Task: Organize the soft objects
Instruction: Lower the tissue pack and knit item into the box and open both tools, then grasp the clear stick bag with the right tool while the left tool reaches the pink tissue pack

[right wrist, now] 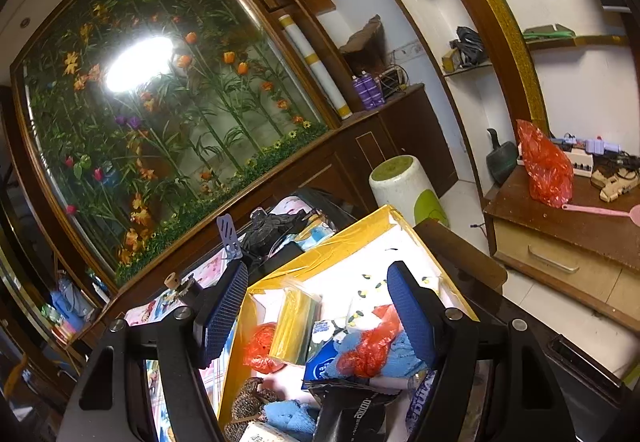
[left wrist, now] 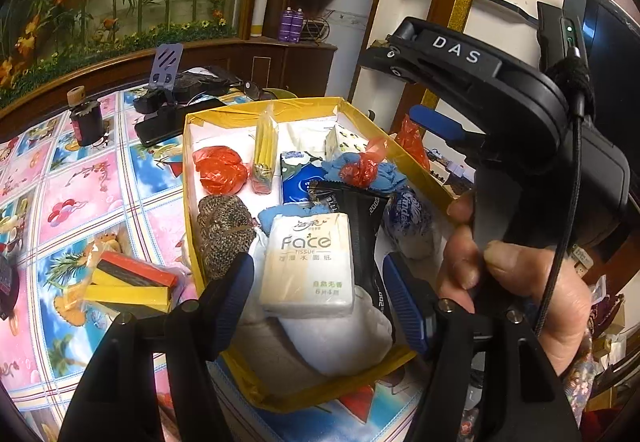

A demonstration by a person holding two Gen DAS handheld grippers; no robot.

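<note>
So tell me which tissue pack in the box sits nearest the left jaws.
The white Face tissue pack, lying between the open left jaws; the blue pack lies farther back.

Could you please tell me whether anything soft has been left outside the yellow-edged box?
Yes. A bagged bundle of yellow and red sponges lies on the patterned tablecloth, left of the box, while the other soft items, such as the Face tissue pack, sit inside.

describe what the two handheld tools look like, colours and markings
Both are black plastic. The left tool and right tool have blue textured pads on the fingers. The right one's body carries white "DAS" lettering, a green light and a black braided cable.
</note>
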